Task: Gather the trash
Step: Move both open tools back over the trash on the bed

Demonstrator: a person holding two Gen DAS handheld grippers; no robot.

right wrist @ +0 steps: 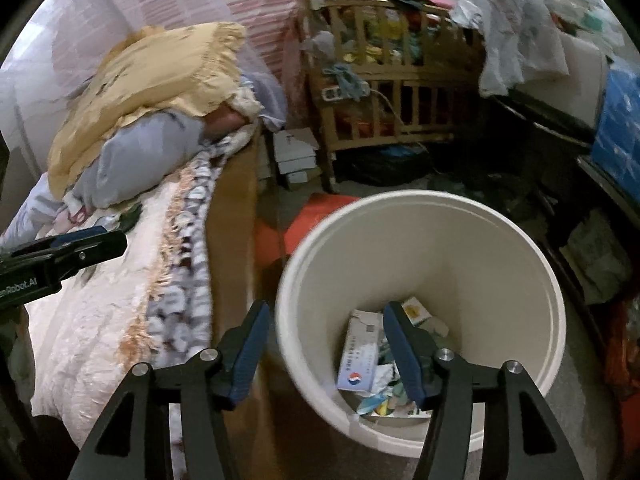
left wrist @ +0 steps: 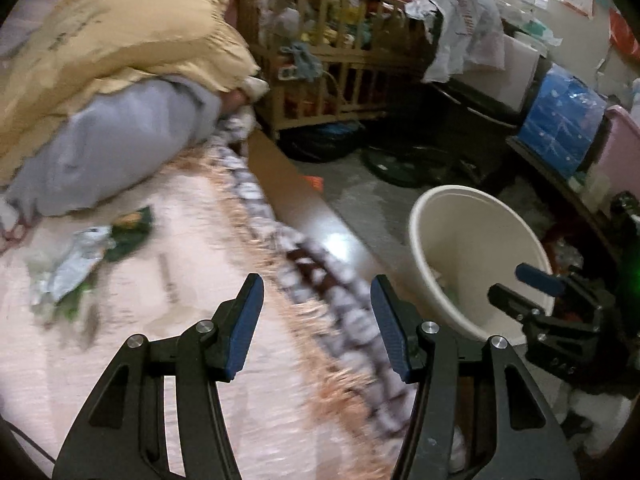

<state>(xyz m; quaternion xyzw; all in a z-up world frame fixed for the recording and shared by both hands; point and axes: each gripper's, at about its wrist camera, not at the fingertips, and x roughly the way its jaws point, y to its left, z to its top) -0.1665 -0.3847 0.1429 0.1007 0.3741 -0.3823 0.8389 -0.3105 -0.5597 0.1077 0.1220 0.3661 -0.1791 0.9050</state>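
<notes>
left gripper [left wrist: 316, 328]: jaws stand about half apart and hold nothing; between them lie only the bedspread [left wrist: 208, 360] and its fringed edge.
right gripper [right wrist: 326, 350]: jaws likewise about half apart and empty; it hangs over the near rim of the bin [right wrist: 552, 308], one jaw outside the wall, the other over the inside.
trash still to collect: a crumpled silvery wrapper [left wrist: 76, 260] with green scraps [left wrist: 132, 228] beside it, lying on the bedspread.
which way it lies: ahead of the left gripper and well off to its left side, well apart from the jaw tips; the right gripper is across the bed edge, far from it.
nearer hand: the left, by my judgement, so the next pick would fall to it.
long axis: the wrapper seems to run slantwise, from near-left to far-right, though blur makes this unsure.
bin from the left gripper: ahead and to its right, on the floor below the bed edge.
left view only: the wrapper and scraps; the right gripper shows here at the bin's far-right rim.
right view only: the bin's contents, a white card packet [right wrist: 360, 356] and mixed paper scraps at the bottom; the left gripper enters from its left edge over the bed.
</notes>
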